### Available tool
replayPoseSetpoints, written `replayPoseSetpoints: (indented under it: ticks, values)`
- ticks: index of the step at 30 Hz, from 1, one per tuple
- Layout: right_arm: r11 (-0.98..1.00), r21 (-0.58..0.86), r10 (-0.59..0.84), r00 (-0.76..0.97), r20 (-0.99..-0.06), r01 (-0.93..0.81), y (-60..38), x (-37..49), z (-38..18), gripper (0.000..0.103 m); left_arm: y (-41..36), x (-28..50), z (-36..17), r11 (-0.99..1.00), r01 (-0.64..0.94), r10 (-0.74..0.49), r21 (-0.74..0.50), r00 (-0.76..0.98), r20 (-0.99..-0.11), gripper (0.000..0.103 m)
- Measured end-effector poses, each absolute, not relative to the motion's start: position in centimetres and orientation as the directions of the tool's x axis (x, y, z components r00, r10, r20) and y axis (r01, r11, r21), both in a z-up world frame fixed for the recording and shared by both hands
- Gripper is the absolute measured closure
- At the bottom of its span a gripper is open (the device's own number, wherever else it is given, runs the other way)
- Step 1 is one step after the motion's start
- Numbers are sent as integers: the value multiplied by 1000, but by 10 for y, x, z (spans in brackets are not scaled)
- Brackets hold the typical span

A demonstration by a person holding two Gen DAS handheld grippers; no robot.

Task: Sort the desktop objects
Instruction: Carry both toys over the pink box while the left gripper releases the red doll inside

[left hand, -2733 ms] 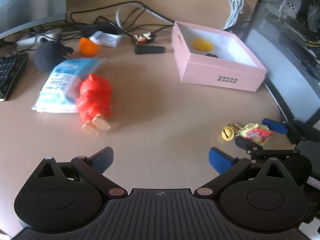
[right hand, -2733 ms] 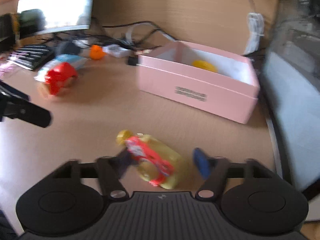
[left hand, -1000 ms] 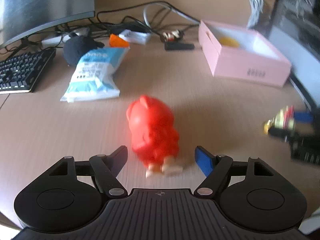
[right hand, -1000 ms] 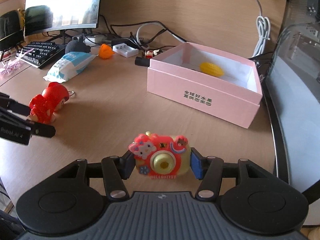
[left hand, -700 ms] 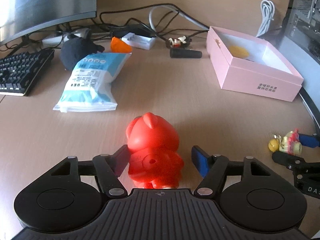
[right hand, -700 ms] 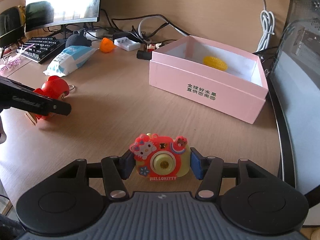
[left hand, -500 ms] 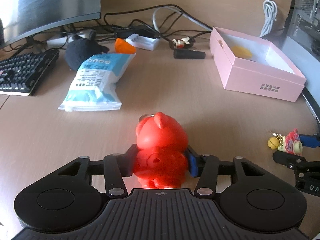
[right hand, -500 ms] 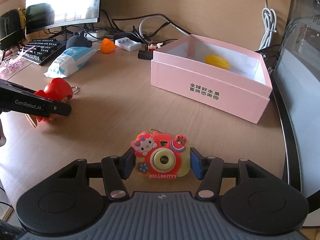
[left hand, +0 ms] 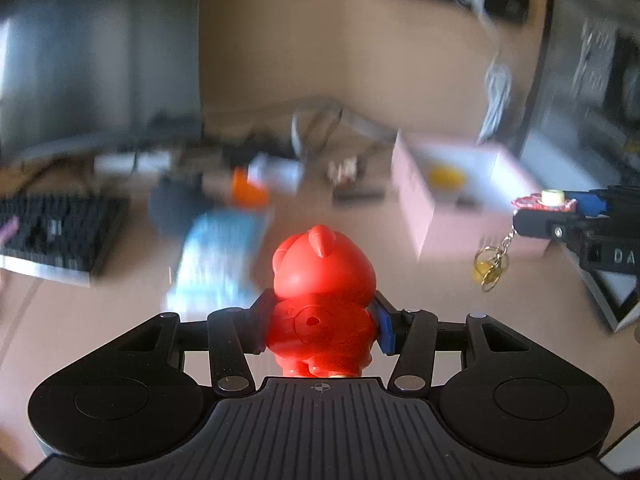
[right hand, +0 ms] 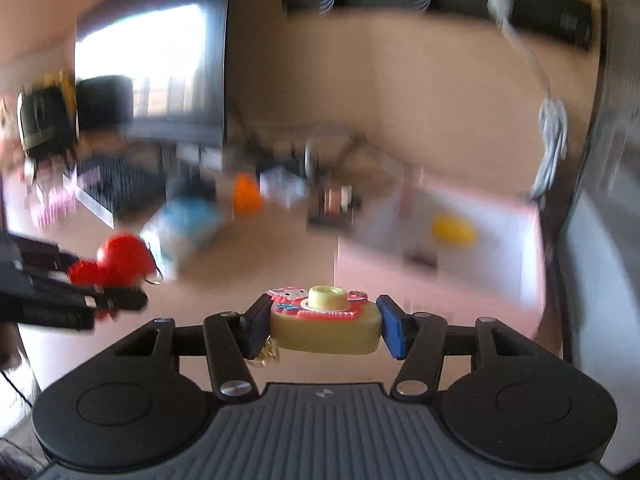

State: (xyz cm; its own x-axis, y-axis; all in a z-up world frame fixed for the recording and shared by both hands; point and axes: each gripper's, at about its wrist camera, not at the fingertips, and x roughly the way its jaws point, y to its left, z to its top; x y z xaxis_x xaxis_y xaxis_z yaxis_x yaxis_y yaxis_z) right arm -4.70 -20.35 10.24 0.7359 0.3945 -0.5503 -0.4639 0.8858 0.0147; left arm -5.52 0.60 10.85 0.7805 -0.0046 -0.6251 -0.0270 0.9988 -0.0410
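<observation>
The left gripper (left hand: pixel 322 322) pinches a red pig figurine (left hand: pixel 322 292) between its 2 blue pads, the toy's head pointing away from the camera. The right gripper (right hand: pixel 322 326) clamps a yellow toy camera keychain (right hand: pixel 325 322) (lens facing up), its gold chain dangling below. Both toys hang above the wooden desk (left hand: pixel 340 240). Beyond, blurred, sits the open pink box (right hand: pixel 440 256) holding a yellow object (right hand: pixel 454 230).

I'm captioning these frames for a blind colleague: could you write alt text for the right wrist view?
The right gripper is shut on a yellow toy camera keychain above a wooden desk. Beyond it, blurred, an open pink box holds a yellow object; at left, the left gripper holds a red toy figure.
</observation>
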Motion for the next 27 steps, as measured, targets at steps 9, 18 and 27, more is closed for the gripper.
replayPoseSetpoints:
  ticks: [9, 18, 27]
  values:
    - [958, -5, 266, 896, -354, -287, -208, -41, 194, 47, 0, -8, 153, 977, 192, -210, -87, 847, -488, 49]
    - [994, -98, 27, 958, -287, -57, -239, -52, 238, 48, -67, 97, 138, 919, 374, -381, -124, 765, -519, 49]
    - [994, -55, 68, 909, -411, -99, -258, -46, 194, 48, -151, 197, 86, 875, 474, -414, -101, 623, -664, 49]
